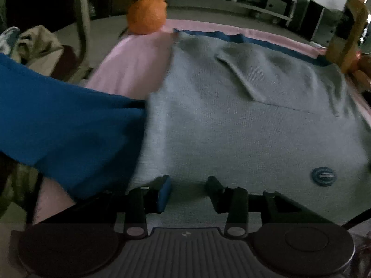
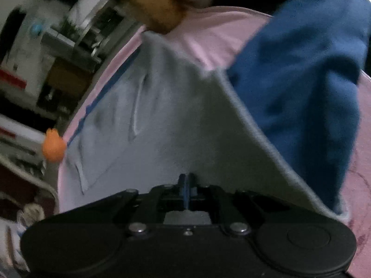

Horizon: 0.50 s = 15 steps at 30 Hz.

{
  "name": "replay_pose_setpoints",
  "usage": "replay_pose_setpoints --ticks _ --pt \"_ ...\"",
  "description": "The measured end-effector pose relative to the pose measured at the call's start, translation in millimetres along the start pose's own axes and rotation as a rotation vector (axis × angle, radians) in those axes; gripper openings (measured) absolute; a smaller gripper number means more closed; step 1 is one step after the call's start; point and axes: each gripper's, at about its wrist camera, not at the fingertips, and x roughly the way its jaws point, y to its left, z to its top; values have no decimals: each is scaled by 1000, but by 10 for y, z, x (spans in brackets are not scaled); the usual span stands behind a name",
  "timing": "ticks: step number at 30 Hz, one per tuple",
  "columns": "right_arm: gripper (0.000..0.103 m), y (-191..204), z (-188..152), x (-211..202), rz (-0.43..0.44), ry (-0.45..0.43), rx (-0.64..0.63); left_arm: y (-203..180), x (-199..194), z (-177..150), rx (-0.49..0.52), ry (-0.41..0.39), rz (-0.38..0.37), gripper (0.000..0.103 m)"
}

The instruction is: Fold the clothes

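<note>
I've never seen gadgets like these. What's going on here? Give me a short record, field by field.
Surface: pink sheet
Garment: grey garment spread flat, a blue part beside it
Detail: dark button near its right side
Left gripper: open, fingers apart over the grey cloth, not pinching it
Right gripper: shut at the grey cloth's near edge; whether cloth is pinched is unclear
Nearby: orange plush toy at the sheet's far corner

The garment (image 1: 231,120) lies on the sheet (image 1: 129,69), plush ball (image 1: 147,15) at its far corner.
</note>
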Motion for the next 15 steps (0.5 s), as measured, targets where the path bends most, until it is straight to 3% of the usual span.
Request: replay_pose_setpoints --ticks 4,8,9,13,15 --pt "0 -308 50 -344 -53 -105 113 141 -193 -76 -17 -30 34 23" --pt "7 -404 -64 -841 -74 -214 101 161 -742 -298 40 -187 45 29" --pt "8 -405 -116 -986 -60 -235 87 164 -877 -383 48 -206 12 33" --pt "8 -283 -437 -1550 137 -220 46 124 -1263 -684 94 -210 -154 38" --pt "16 -74 -627 -1751 163 -183 -37 68 -1382 -809 140 -185 -210 43"
